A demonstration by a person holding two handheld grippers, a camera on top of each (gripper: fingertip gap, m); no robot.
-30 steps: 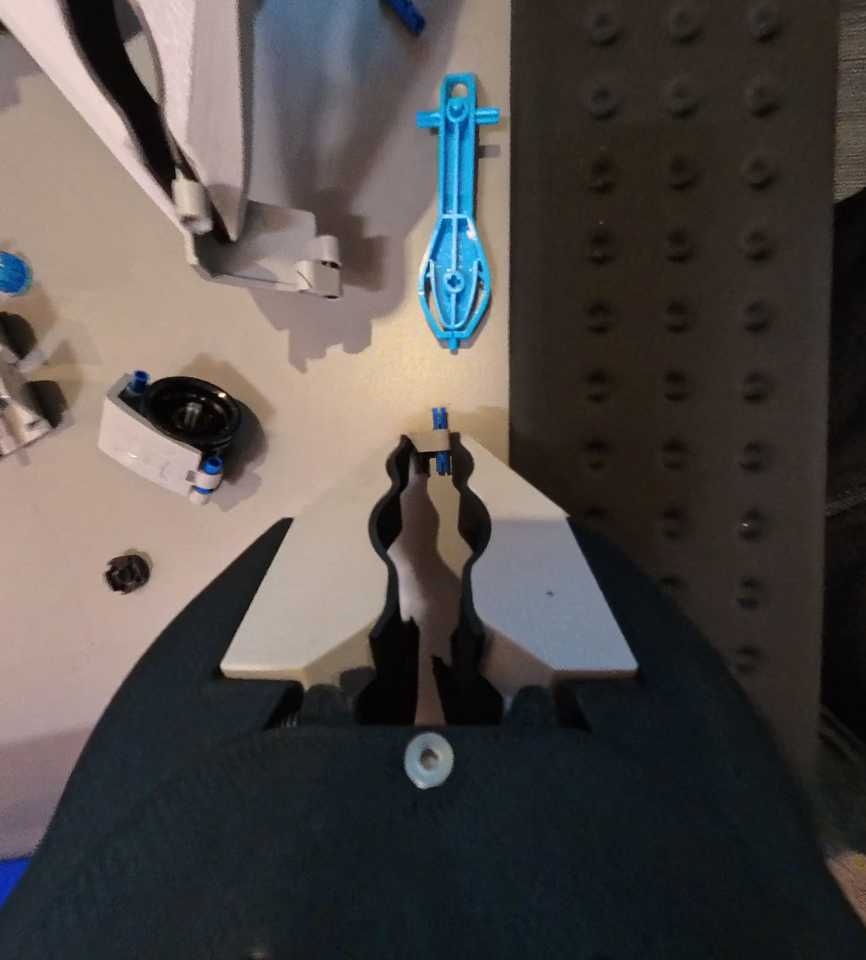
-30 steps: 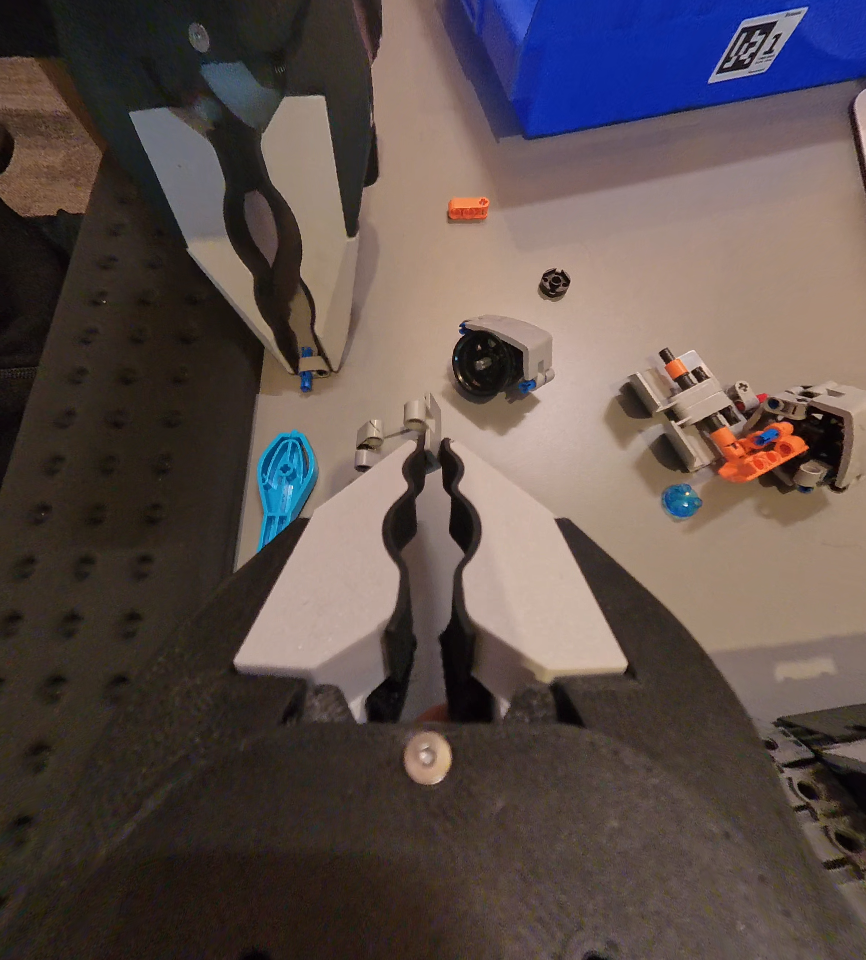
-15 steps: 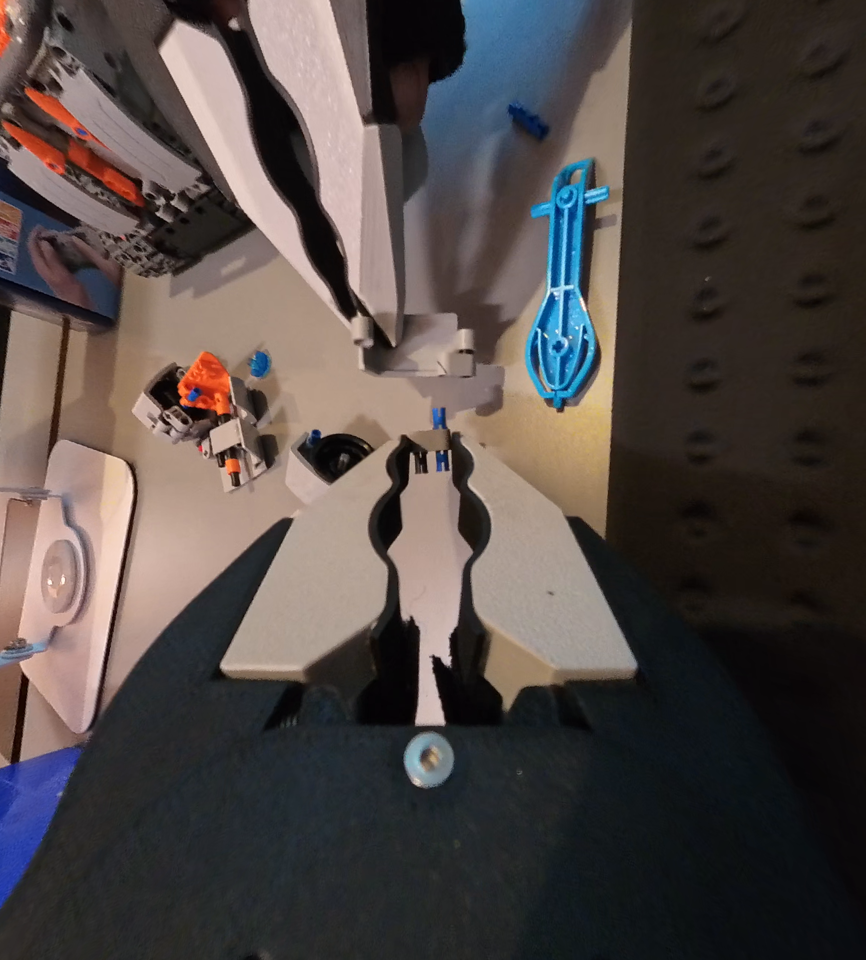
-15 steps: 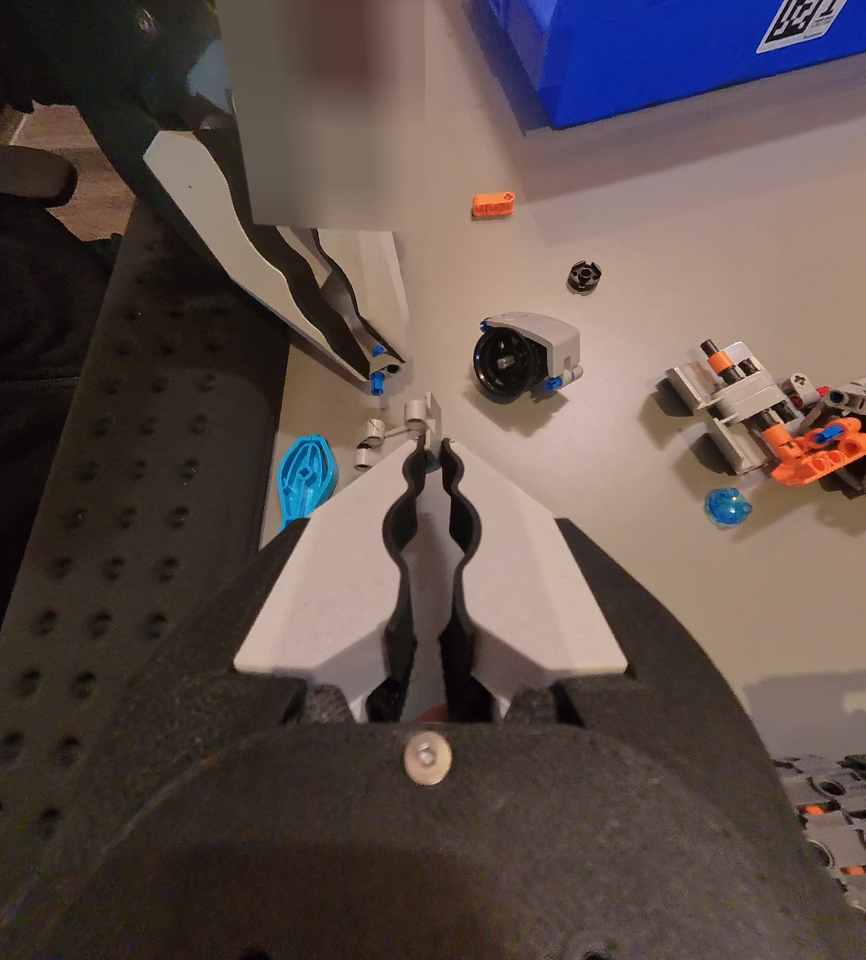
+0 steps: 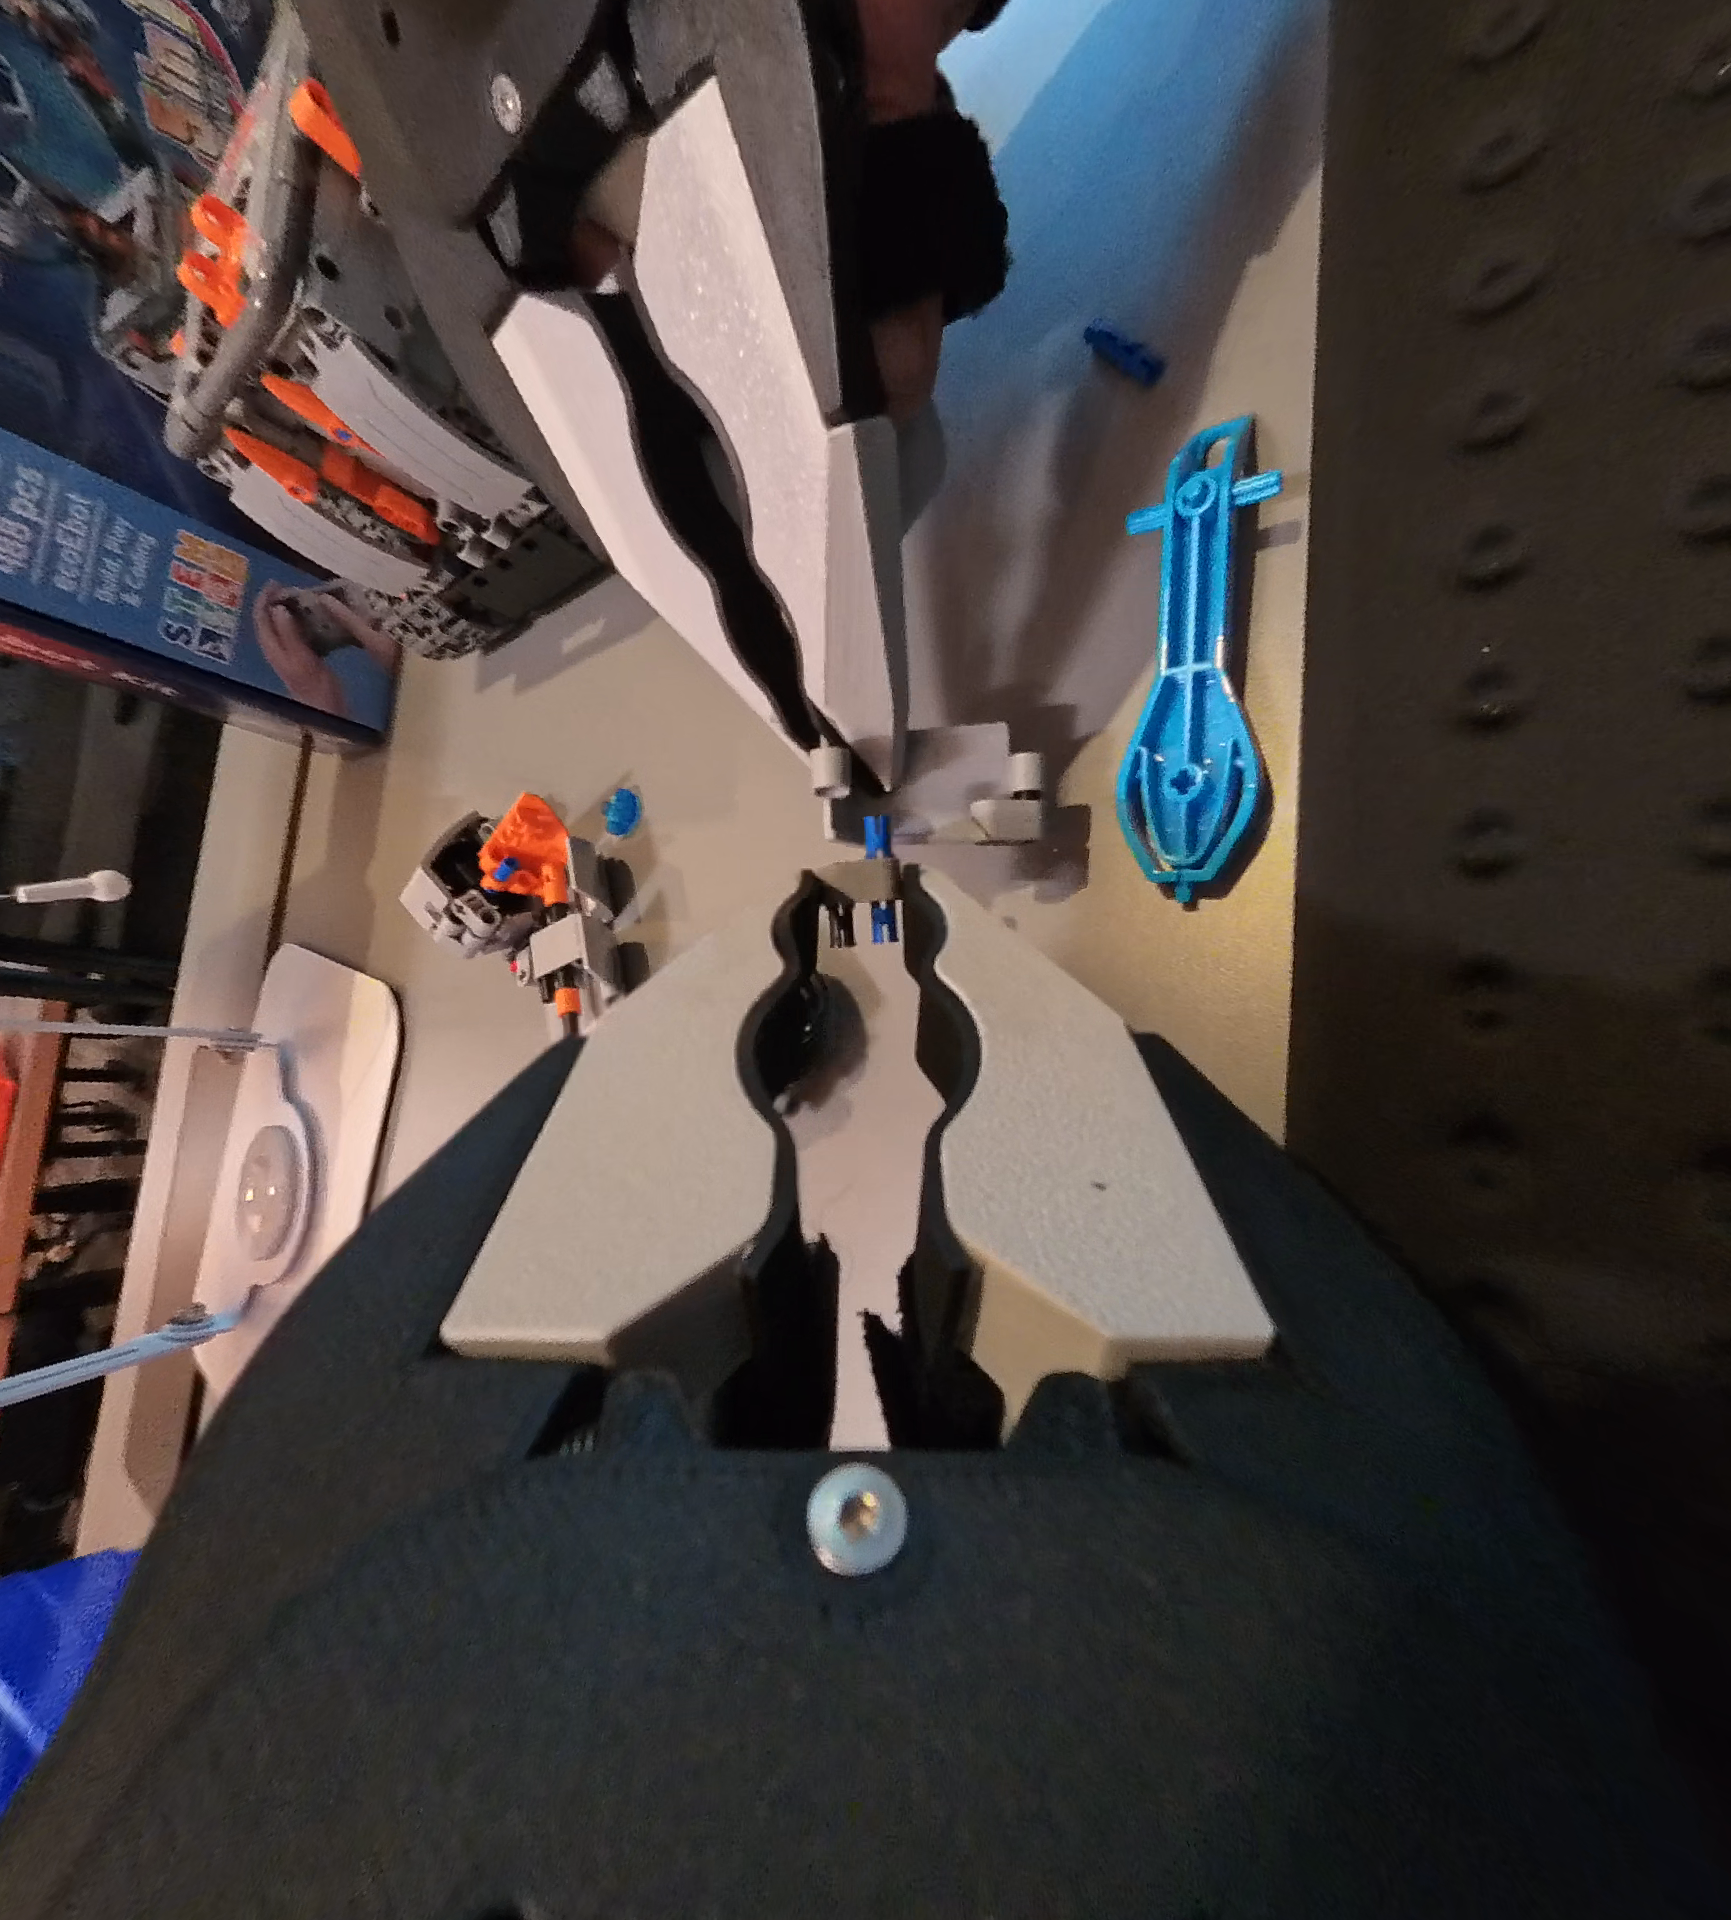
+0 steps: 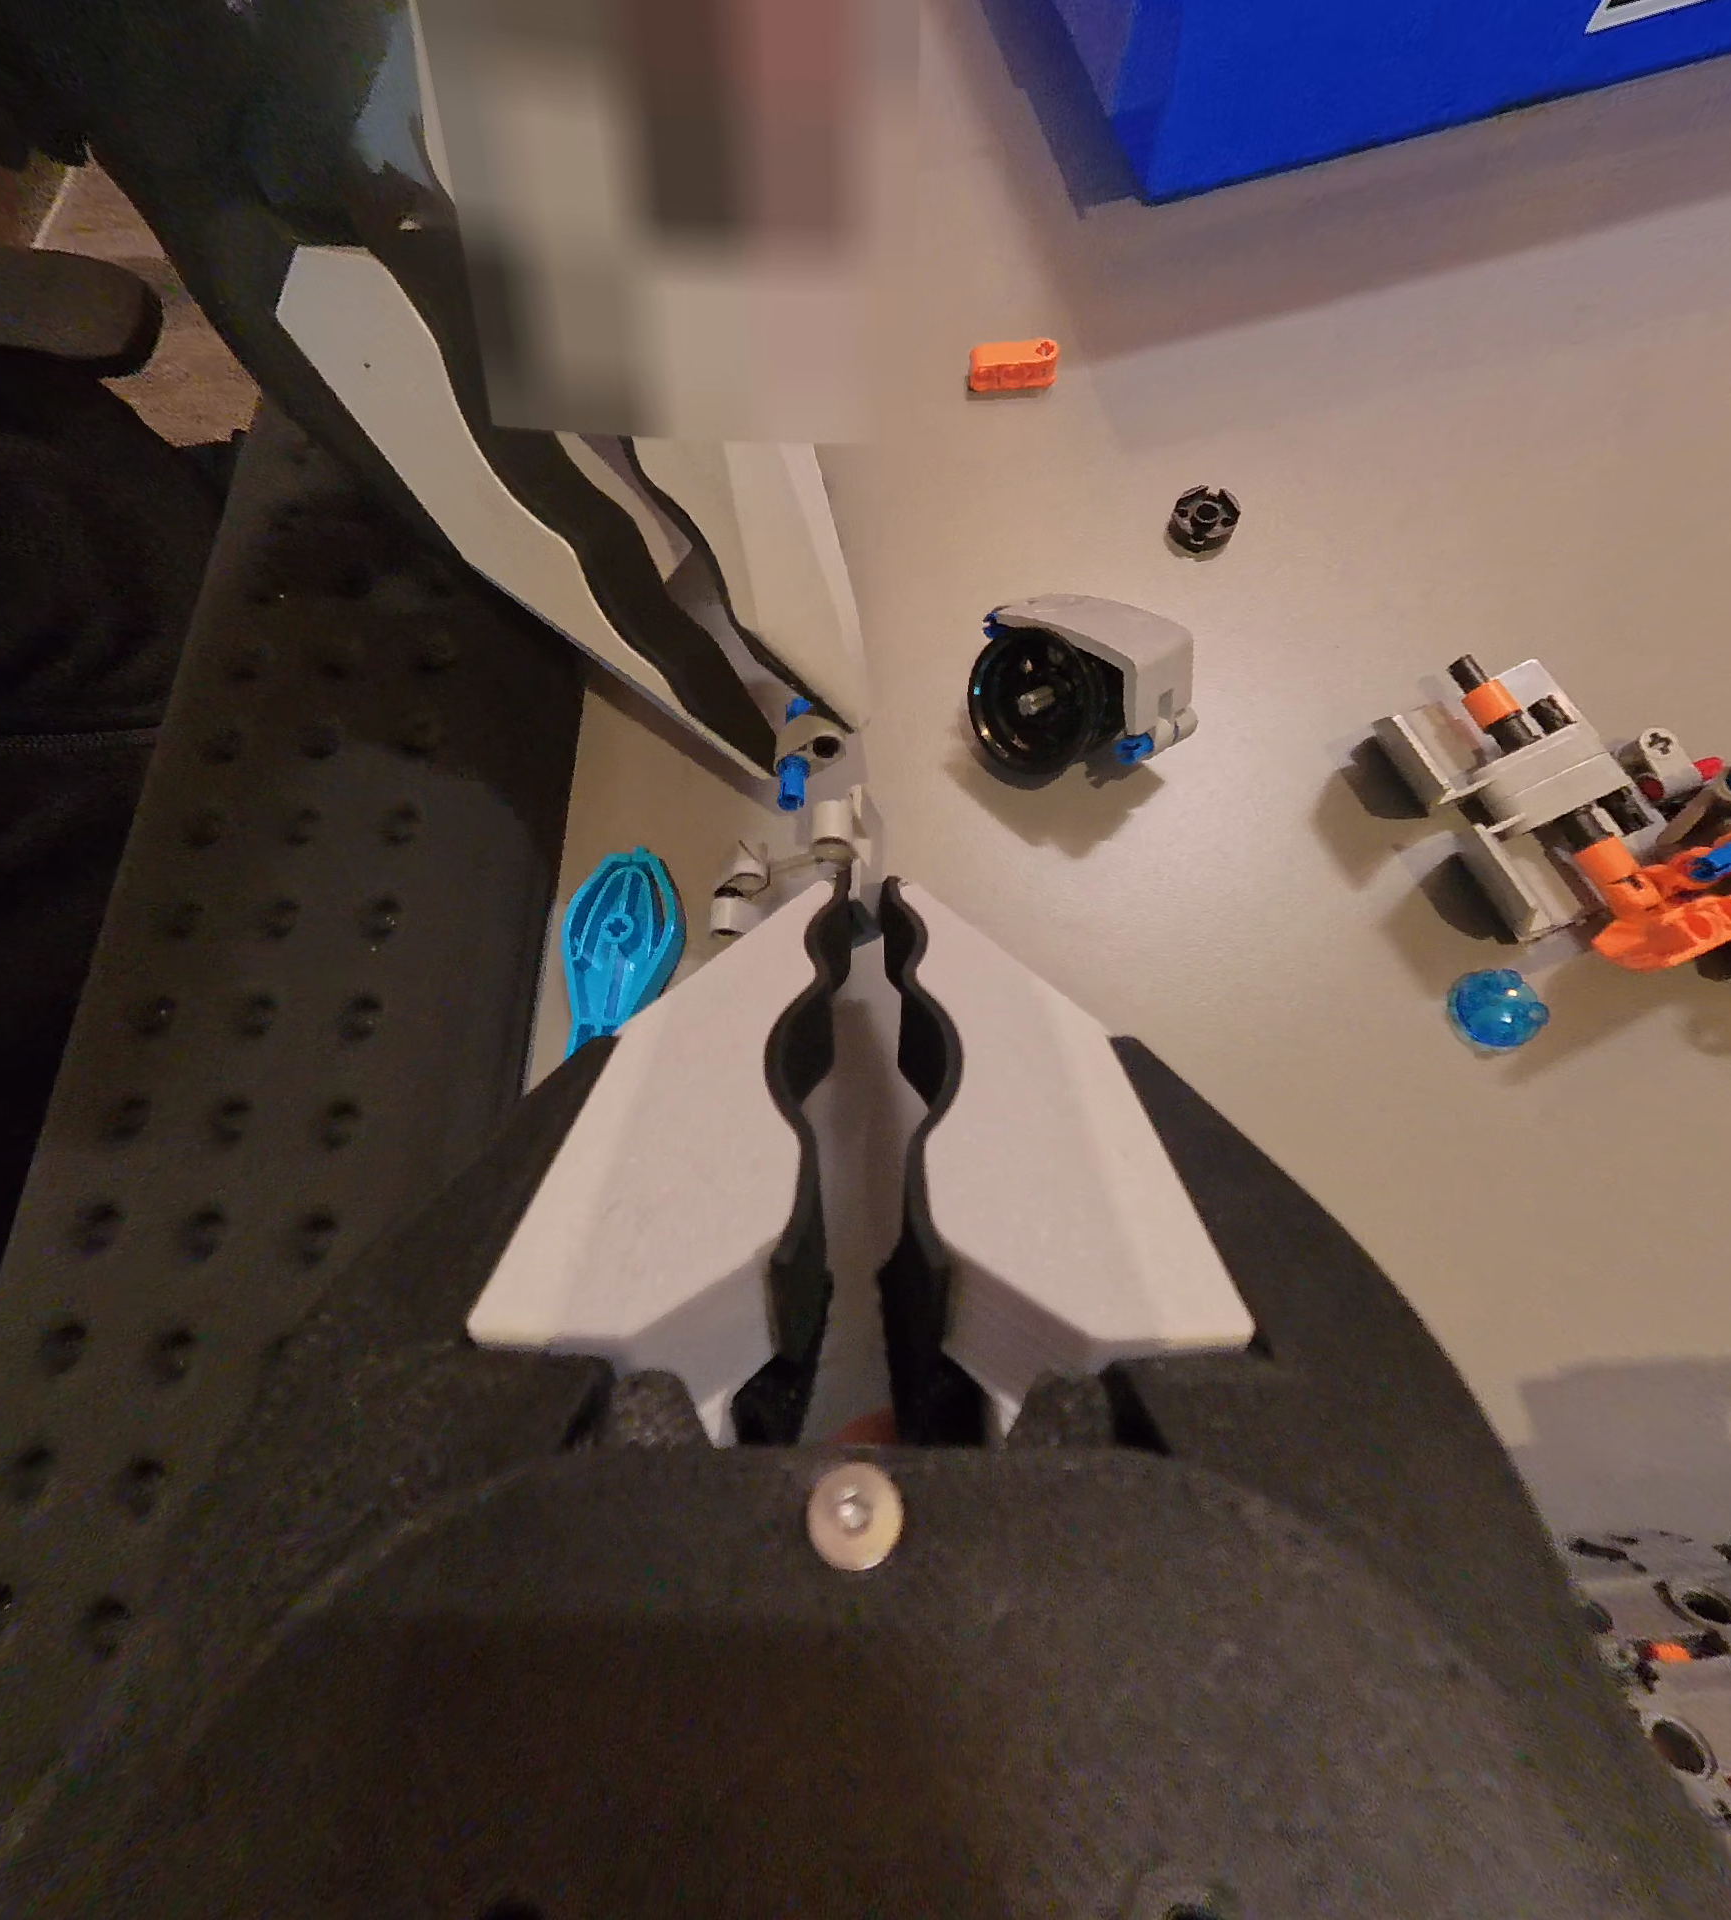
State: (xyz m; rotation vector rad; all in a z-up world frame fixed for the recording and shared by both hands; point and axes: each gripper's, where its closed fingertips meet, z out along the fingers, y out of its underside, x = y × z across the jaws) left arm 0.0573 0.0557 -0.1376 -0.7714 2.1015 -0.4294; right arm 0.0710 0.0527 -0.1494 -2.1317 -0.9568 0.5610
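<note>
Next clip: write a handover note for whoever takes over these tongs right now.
Left tongs: shut on a small grey connector, its blue pin pointing forward.
Right tongs: shut on a grey bracket.
The pin tip meets the bracket's edge; whether it is seated cannot be told.
Loose on the table: blue lever tool, wheel unit, orange-and-grey assembly.

Left claw (image 5: 861, 899): your pale grey wedge fingers, wavy black pads.
Housing: your black textured shell, silver screw (image 5: 856, 1519) centred.
</note>
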